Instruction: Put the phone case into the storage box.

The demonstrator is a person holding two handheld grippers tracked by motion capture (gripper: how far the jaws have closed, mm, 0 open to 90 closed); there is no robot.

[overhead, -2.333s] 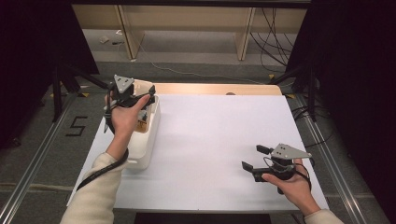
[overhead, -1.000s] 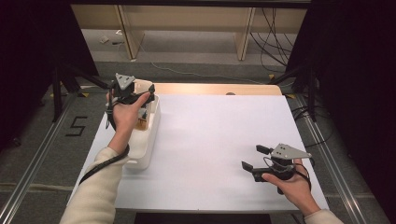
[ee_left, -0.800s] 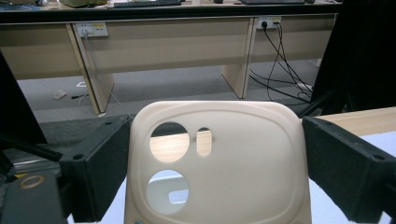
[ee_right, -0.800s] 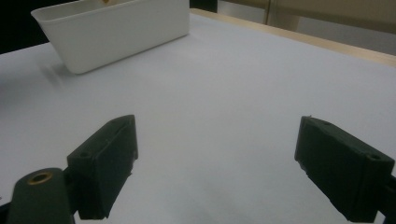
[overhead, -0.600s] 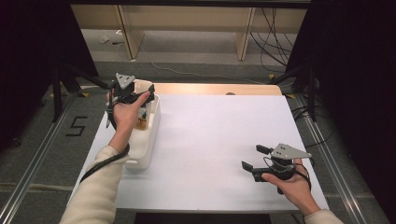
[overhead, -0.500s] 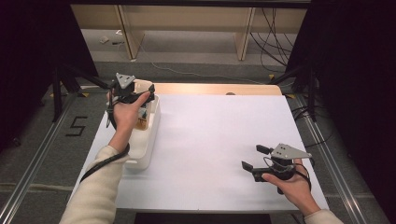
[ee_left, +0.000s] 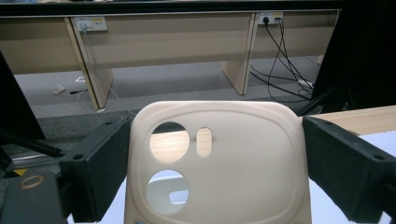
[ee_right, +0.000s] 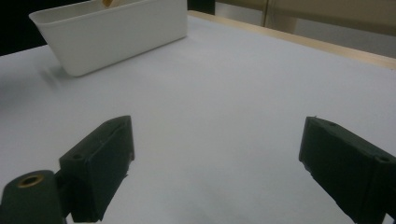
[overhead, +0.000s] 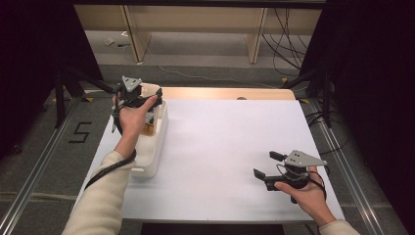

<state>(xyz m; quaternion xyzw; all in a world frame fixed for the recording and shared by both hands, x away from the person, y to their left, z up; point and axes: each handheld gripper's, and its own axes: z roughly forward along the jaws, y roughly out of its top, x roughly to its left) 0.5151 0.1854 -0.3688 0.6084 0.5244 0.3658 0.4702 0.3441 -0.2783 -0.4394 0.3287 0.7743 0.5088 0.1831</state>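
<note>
While my left gripper [ee_left: 215,186] has lifted slightly, its fingers clamp the cream phone case [ee_left: 217,163] above the white bin [overhead: 152,142] — extraction underway; right gripper [overhead: 266,166] open — idle.

White table [overhead: 220,147] with a white plastic bin [overhead: 151,147] along its left edge

The left gripper [overhead: 131,96] hangs over the far end of a long white bin [overhead: 149,152] at the left edge of the white table [overhead: 220,142] — whether its jaws are closed cannot be told from above. A brownish object [overhead: 149,128] lies inside the bin, beside the hand. The right gripper [overhead: 263,165] rests near the right front corner — jaws spread, nothing between them.
</note>
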